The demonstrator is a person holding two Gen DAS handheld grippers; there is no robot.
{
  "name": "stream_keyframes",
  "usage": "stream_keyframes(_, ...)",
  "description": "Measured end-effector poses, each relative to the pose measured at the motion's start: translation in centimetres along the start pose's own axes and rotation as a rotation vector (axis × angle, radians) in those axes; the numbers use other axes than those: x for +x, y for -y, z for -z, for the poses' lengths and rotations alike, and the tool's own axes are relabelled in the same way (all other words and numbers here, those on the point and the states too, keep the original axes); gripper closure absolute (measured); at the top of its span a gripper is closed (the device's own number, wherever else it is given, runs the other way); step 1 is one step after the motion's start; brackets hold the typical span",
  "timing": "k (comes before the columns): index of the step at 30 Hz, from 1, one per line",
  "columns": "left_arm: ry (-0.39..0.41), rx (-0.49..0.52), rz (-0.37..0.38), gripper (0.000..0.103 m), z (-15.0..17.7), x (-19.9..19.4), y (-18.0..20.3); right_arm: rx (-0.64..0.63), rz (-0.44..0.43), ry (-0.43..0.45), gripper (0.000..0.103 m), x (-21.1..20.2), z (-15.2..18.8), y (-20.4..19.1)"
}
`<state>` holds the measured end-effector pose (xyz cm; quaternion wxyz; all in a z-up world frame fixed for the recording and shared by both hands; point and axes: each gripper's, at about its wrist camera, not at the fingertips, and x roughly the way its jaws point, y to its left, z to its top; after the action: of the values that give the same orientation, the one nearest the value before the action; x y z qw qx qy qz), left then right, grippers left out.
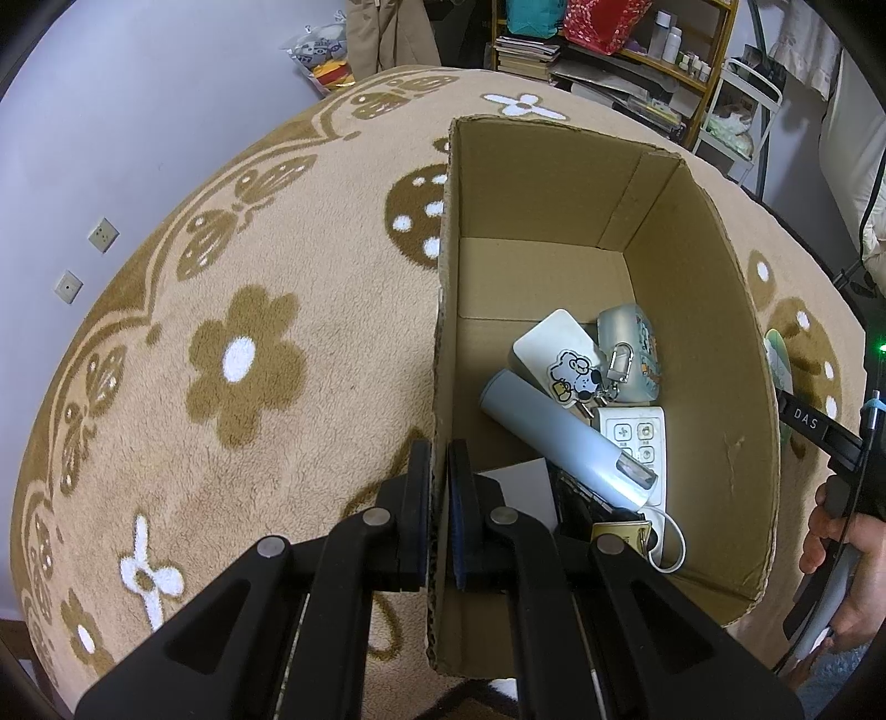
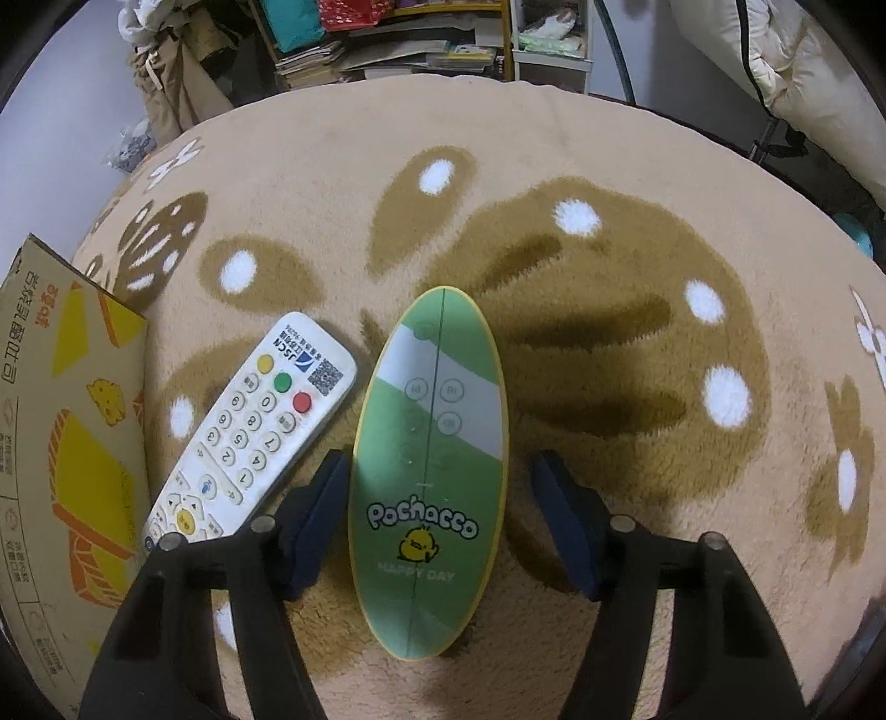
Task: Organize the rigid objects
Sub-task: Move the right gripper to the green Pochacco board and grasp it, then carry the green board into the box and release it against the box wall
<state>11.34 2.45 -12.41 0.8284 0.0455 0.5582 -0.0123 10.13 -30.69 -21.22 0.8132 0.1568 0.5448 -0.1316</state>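
Box wall pinched on the left, green oval lying between spread jaws on the right

The left gripper [image 1: 440, 498] has its jaws pressed on the near wall of the cardboard box [image 1: 714, 310], which holds a pale blue tube [image 1: 559, 437], a white card [image 1: 556, 346] and other small items; on the rug [image 2: 637, 138] the white remote [image 2: 252, 429] lies just left of the green Pochacco oval [image 2: 429, 471], which sits between the right gripper's [image 2: 437, 520] wide-open jaws

A beige flowered rug [image 1: 232, 310] lies under the jaws; beyond it, a pale wall [image 1: 138, 111] and cluttered shelves [image 1: 637, 50].
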Motion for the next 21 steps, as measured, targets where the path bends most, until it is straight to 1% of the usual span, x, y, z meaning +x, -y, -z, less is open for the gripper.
stream_keyframes(3,0.0,0.002,-0.002,0.097,0.0,0.0,-0.1,-0.025,0.036,0.008,0.034,0.0,0.1,-0.5)
stream_keyframes(4,-0.001,0.0,-0.001,0.097,-0.1,0.1,-0.2,-0.017,0.046,0.018,0.044,-0.1,0.1,-0.6)
stream_keyframes(5,-0.001,-0.001,-0.002,0.097,0.0,0.0,-0.1,-0.003,0.059,0.029,0.044,-0.2,0.1,-0.6)
stream_keyframes(12,0.0,0.004,-0.007,0.097,0.0,0.0,0.2,0.077,-0.021,0.03,0.044,-0.8,-0.4,1.1)
stream_keyframes(16,0.0,0.002,-0.007,0.097,0.0,0.1,0.3,0.09,0.004,0.048,0.044,-1.6,-0.9,1.3)
stream_keyframes(21,0.0,0.006,-0.01,0.097,0.0,0.1,0.3,0.129,-0.027,0.066,0.044,-3.1,-1.8,1.4)
